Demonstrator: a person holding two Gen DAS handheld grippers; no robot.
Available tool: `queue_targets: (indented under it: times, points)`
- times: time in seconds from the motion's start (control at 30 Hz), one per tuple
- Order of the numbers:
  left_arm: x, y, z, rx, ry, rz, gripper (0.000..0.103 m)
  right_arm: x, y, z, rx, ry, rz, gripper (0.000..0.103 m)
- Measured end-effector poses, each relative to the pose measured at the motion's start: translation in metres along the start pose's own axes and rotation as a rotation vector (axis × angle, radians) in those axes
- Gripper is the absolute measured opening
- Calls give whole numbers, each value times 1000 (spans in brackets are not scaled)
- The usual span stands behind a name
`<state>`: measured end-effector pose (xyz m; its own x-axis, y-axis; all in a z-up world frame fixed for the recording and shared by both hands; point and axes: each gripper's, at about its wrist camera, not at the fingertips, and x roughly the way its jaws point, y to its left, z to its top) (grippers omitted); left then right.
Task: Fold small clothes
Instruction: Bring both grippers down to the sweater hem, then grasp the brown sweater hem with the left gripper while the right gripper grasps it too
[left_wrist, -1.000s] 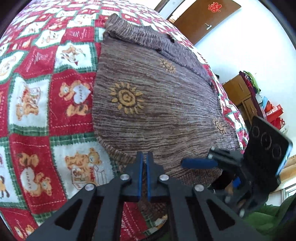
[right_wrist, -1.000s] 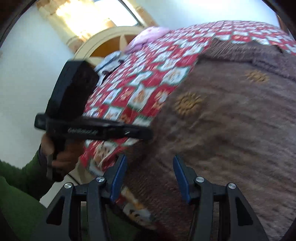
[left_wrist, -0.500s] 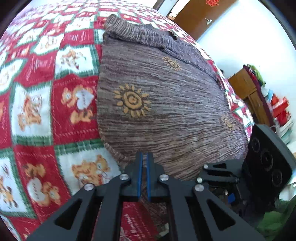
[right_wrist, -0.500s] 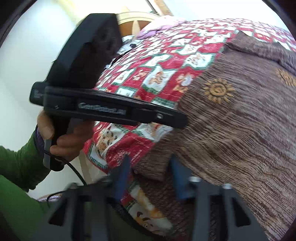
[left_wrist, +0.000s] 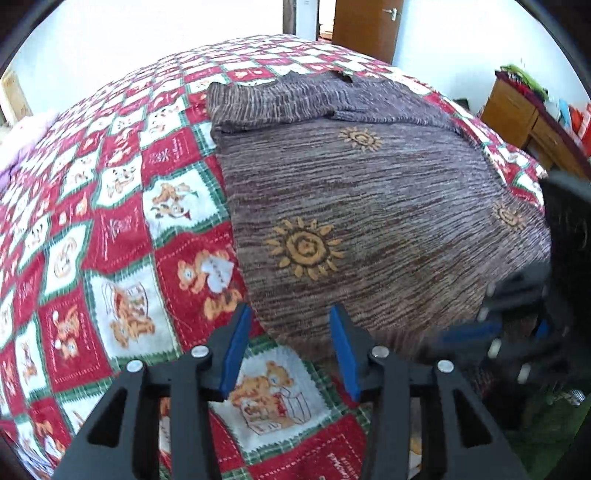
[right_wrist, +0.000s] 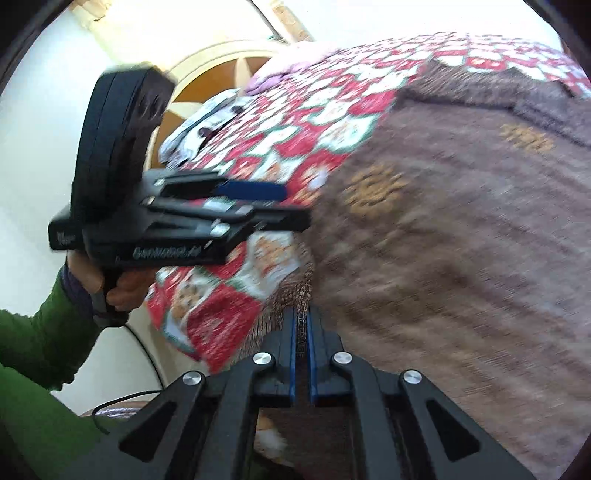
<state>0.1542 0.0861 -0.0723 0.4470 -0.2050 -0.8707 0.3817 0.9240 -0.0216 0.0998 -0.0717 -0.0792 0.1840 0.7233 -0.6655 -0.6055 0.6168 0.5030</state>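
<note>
Right tool (right_wrist: 302, 325) clamped on brown sweater (right_wrist: 443, 240) hem; left tool (left_wrist: 291, 332) just parted, empty, above quilt (left_wrist: 122, 236).

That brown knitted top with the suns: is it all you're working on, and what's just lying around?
Part of the job:
brown top
left tongs, open
right tongs, shut on its hem

Just lying about:
teddy-bear quilt
wooden cabinet
pink cloth

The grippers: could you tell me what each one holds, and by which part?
Right gripper: shut on the sweater's near hem. Left gripper: open, holding nothing.
</note>
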Motion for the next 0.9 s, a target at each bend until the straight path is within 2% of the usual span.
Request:
queue_targets:
  times: [0.2,0.3,0.47,0.53,0.63,0.77,0.83,0.9]
  points:
    - [8,-11,12,91,17,18,50,-20,-28,15,25,-32,-66,4]
    - [8,-20,15,175,13,24,53,-22,-35,19,34,-34,-69,4]
    - [4,-41,17,402,-26,-27,65,-17,-33,26,6,-25,-88,4]
    - [1,-50,15,520,-51,-59,65,-21,-32,31,-9,-26,-75,4]
    - [-1,-55,16,637,-92,-103,65,-30,-26,37,-25,-37,-17,4]
    - [-3,-60,23,741,-122,-162,65,-34,-14,44,-58,-48,32,4]
    - [-9,-63,21,826,-143,-169,65,-36,-10,44,-76,-46,24,4]
    - [-17,-63,16,903,-165,-161,65,-34,-12,46,-86,-35,-23,4]
